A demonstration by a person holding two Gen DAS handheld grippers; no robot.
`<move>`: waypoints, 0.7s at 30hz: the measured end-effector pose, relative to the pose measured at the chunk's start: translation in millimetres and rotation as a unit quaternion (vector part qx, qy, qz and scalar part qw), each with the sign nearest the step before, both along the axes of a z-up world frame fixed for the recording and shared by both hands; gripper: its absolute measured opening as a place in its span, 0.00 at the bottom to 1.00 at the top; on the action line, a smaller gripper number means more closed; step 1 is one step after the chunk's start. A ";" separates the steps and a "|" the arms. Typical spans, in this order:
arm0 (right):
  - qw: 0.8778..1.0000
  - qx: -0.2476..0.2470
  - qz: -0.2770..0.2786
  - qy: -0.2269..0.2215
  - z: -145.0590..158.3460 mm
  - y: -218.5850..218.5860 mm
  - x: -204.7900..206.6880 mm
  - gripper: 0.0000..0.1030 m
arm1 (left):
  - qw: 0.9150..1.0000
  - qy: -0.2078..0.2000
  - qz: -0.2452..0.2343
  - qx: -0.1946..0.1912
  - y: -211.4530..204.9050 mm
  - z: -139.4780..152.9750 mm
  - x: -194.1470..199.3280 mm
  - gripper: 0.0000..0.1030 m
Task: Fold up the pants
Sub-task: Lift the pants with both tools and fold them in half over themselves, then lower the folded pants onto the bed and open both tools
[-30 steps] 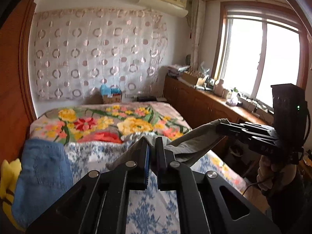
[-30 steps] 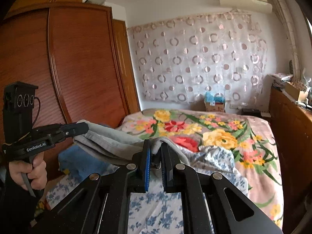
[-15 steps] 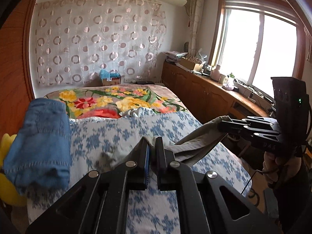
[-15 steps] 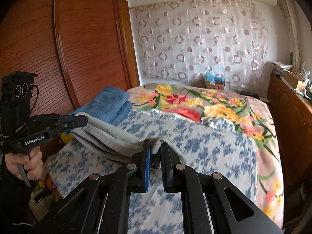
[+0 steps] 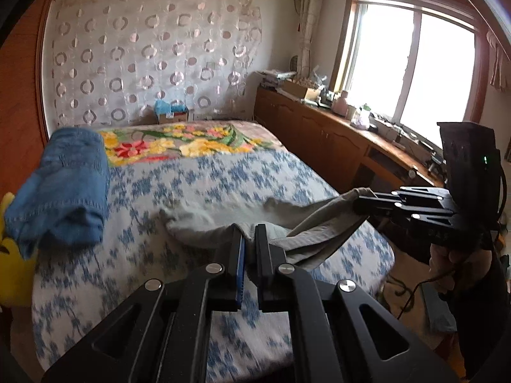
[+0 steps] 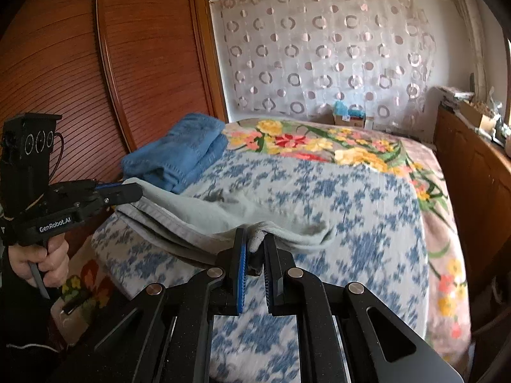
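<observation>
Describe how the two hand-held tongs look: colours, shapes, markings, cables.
Both tongs are matt black, with pistol grips and flat fingers lined with blue ribbed pads. The left tongs read "GenRobot.AI" in white and have three white circles on a boxy top. The right tongs show a green light and a trailing black cable.

My left gripper (image 6: 134, 191) is black, stamped GenRobot.AI in white, with blue pads, silver screws and a thin black cable.

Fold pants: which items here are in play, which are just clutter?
In play:
grey pants
left claw, shut on them
right claw, shut on them
bed

Clutter:
folded blue jeans
floral blanket
box at headboard
</observation>
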State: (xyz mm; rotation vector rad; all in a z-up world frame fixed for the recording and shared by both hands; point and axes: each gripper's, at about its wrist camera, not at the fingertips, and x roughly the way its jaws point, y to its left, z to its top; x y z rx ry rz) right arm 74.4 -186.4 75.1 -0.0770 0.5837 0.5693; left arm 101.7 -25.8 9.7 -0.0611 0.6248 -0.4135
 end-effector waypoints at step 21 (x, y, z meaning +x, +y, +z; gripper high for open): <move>0.999 0.010 0.000 0.044 -29.2 -12.2 -39.4 0.09 | 0.998 0.052 -0.024 0.015 -10.6 -43.4 -50.1 0.06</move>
